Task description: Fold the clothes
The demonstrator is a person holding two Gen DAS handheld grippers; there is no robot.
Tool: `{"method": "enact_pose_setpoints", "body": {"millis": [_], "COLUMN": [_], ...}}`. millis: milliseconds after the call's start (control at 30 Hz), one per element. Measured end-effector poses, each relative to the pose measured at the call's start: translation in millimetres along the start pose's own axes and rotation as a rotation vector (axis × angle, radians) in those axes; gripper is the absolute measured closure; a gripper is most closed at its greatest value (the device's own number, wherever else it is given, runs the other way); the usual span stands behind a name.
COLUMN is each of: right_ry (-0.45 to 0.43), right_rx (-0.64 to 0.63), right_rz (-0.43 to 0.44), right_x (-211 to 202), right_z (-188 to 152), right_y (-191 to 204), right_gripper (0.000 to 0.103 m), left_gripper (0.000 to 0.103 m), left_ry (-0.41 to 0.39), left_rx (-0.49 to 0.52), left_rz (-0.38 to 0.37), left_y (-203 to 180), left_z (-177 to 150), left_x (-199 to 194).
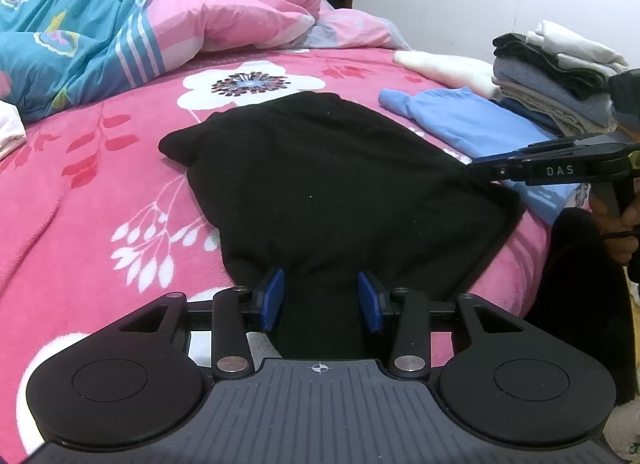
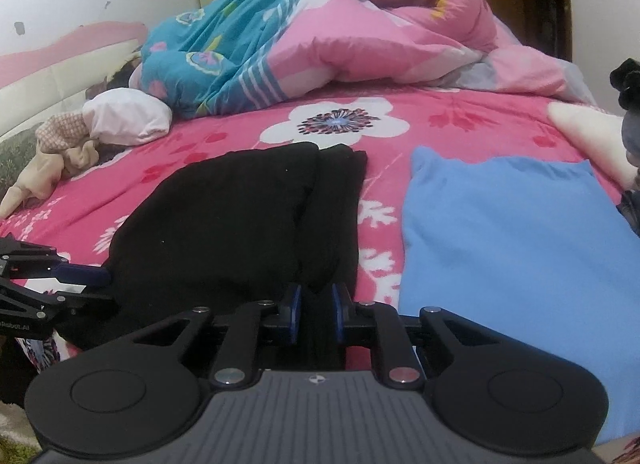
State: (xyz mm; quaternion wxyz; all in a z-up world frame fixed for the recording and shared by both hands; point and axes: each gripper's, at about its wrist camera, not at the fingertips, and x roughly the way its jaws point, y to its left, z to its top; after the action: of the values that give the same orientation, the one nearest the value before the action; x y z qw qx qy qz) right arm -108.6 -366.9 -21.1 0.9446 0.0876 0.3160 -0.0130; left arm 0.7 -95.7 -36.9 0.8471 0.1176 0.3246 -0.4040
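Observation:
A black garment (image 1: 320, 168) lies partly folded on the pink flowered bed (image 1: 80, 204). Its near edge runs up between the blue pads of my left gripper (image 1: 322, 300), which is shut on the bunched cloth. My right gripper (image 1: 476, 166) comes in from the right, held by a hand (image 1: 616, 232), and pinches the garment's right corner. In the right wrist view the black garment (image 2: 224, 224) shows a folded strip along its right side. There my right gripper (image 2: 318, 304) grips its near hem, and my left gripper (image 2: 104, 276) sits at the garment's left edge.
A folded light blue garment (image 2: 500, 232) lies just right of the black one. A stack of folded clothes (image 1: 560, 80) stands at the far right. A bunched pink and blue quilt (image 2: 320, 24) fills the back of the bed, and crumpled beige clothes (image 2: 68, 144) lie far left.

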Motion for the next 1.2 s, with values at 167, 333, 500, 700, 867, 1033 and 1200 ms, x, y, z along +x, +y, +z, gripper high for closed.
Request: {"method": "enact_pose_setpoints", "body": {"millis": [167,333,500,700,867,1033,1200], "right_ry": [0.028,-0.027,0.027,-0.014,-0.076,0.061,-0.014], "right_rx": [0.075,0.194,0.281,0.300,0.213,0.181,0.204], "right_rz": [0.022,0.019,0.028,0.049,0.088,-0.001,0.037], "right_x": [7,-14,1,-19,-39,-15,-21], "right_z": [-2,1,-16,-3,-2,-13,27], "right_y": [-12,-26,-41,-40,-24,-14,-14], "right_gripper": [0.103,0.103,0.103,0.103,0.102,0.100,0.099], "left_gripper": [0.062,0.061,0.060,0.058,0.057,0.056,0.055], "left_ry": [-0.003,0.003,0.001,-0.002,-0.009,-0.020,-0.029], "left_rx": [-0.003,0.003,0.012,0.017,0.022,0.009,0.020], "left_rz": [0.002,0.005,-0.001,0.005,0.002,-0.009,-0.027], "left_y": [0,-1,1,0,0,2,5], "left_z": [-1,1,-1,-1,-2,-2,-5], "left_x": [0,-4,-3,-5,-4,-5,-6]}}
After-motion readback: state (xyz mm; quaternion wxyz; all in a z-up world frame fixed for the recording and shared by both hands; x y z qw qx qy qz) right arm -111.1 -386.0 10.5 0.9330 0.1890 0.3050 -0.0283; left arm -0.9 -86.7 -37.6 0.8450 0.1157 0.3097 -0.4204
